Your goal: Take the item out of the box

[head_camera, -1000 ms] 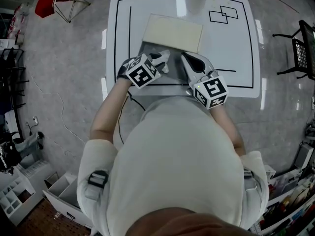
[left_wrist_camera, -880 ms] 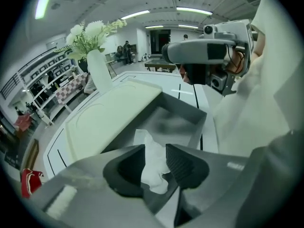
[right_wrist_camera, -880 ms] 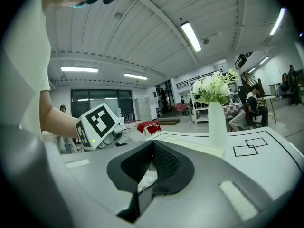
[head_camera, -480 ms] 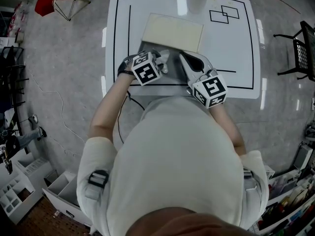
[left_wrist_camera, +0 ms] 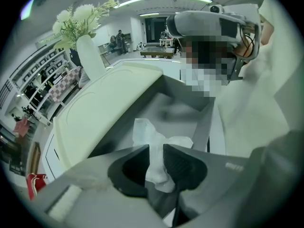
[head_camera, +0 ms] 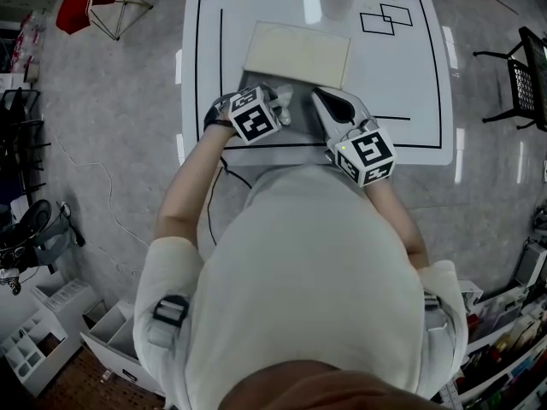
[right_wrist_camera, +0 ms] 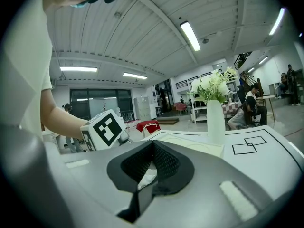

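While the left gripper (left_wrist_camera: 156, 148) has its jaws pinched on the crumpled white item (left_wrist_camera: 144, 131) over the open grey box (left_wrist_camera: 203, 123) on the table (head_camera: 410, 67), the right gripper (right_wrist_camera: 153, 144) has its jaws meeting at the tips; whether they catch the item is unclear.

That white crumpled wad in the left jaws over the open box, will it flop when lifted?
Probably floppy: the white wad is creased and bunched where the left gripper has its jaws shut on it, like tissue. Likely very light, since its loose ends stand up unsupported over the box. Its thin edges might tear if tugged hard.
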{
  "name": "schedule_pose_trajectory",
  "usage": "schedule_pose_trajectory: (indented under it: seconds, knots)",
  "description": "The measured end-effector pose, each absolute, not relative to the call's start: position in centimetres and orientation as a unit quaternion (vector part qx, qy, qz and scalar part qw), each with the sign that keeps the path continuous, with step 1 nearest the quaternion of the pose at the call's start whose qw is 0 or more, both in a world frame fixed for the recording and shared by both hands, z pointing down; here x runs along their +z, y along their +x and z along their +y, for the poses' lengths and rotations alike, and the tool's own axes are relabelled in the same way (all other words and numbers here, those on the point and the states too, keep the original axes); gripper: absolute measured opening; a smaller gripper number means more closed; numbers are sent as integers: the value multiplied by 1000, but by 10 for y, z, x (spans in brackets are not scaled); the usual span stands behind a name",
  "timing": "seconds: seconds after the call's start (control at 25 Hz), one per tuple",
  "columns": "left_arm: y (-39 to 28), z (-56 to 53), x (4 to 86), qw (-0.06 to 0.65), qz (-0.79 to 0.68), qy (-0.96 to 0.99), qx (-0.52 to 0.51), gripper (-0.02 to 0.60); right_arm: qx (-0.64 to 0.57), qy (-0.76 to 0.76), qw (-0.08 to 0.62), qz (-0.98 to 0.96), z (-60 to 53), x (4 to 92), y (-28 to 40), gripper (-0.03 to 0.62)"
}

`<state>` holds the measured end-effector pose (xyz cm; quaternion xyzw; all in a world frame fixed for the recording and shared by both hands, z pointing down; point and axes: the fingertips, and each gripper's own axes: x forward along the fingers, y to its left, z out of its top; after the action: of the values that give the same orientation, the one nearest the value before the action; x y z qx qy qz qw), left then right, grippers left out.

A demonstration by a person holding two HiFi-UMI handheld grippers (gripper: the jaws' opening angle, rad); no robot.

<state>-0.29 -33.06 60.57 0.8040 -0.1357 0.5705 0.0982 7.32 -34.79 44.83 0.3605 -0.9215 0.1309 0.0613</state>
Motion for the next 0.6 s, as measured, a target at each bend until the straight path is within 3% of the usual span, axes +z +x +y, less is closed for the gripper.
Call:
schedule_pose_trajectory:
  seconds: [0.28, 0.6]
  knots:
    - [-1, -331, 603, 94, -147, 815, 552, 25, 125, 367, 62, -920, -345, 445, 73, -3]
    - [7, -327, 573, 76, -171, 846, 500, 11, 121, 374, 66, -917, -327, 441, 65, -3]
